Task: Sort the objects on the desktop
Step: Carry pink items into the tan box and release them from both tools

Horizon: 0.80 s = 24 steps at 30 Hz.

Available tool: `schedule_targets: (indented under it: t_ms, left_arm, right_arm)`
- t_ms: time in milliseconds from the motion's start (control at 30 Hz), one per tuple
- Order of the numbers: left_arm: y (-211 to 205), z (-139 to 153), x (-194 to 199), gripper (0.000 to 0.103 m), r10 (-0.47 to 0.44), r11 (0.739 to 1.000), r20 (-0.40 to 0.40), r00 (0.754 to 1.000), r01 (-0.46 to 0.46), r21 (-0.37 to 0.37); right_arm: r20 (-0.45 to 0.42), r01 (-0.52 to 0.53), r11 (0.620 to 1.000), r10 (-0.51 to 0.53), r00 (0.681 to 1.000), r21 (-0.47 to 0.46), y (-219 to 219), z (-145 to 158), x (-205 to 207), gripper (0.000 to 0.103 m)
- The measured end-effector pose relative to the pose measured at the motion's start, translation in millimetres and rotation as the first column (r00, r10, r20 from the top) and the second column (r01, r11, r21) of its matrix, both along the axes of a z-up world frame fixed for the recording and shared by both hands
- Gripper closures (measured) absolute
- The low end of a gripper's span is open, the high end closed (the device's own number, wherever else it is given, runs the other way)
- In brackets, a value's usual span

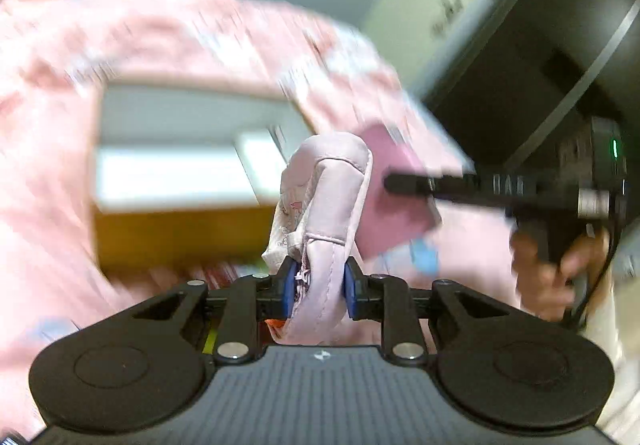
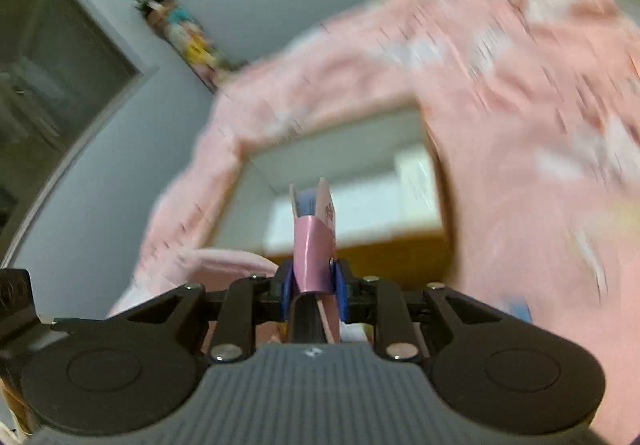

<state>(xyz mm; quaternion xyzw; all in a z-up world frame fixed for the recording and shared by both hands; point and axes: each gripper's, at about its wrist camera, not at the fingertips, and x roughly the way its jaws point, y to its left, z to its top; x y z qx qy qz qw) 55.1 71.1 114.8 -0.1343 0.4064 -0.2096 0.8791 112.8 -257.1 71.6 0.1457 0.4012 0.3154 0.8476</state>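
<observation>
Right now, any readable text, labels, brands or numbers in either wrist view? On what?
None can be read.
Small white logo mark on the left hand-held gripper body: a symbol, no letters.
Pale marks along the right hand-held gripper seen in the left view: blurred.
Print on the pink pouch: pictures only.
Pink print on the card: too blurred.

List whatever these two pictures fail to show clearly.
- Pink printed fabric: motion-blurred in both wrist views, its pattern unreadable.
- Pink pouch in the left claw: lower end hidden behind the claw body.
- Pink card in the right claw: print too small.
- Wall figure: blurred.
</observation>
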Motion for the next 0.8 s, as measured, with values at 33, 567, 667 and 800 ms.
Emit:
schedule_targets:
  t_ms: [33, 567, 667, 800]
  left_arm:
    - [4.3, 7.3, 1.5, 0.076, 0.041, 0.999, 0.029, 0.999, -0.041, 0.01]
    - [70.8, -43.8, 155.1, 0.076, 0.261, 0.964, -0.189, 0.947, -0.246, 0.098]
    - [66.8, -68.7, 179.7, 0.076, 0.286, 0.957, -0.256, 0.923, -0.259, 0.132]
    - [61.1, -97.9, 210.5, 0.076, 0.329, 0.94, -0.308, 0.893, -0.279, 0.195]
  right_arm:
    - [0.037, -0.001, 1.0, 0.001, 0.999, -0.004, 7.4, 7.5, 4.5, 0.08]
    - [-0.123, 0.008, 1.0, -0.007, 0.992, 0.01, 121.3, -57.3, 147.7, 0.08]
    - [-0.19, 0.021, 1.0, -0.016, 0.982, 0.022, 130.4, -81.5, 168.0, 0.08]
    - [-0.233, 0.012, 0.999, -0.001, 0.972, 0.045, 149.2, -97.8, 191.7, 0.081]
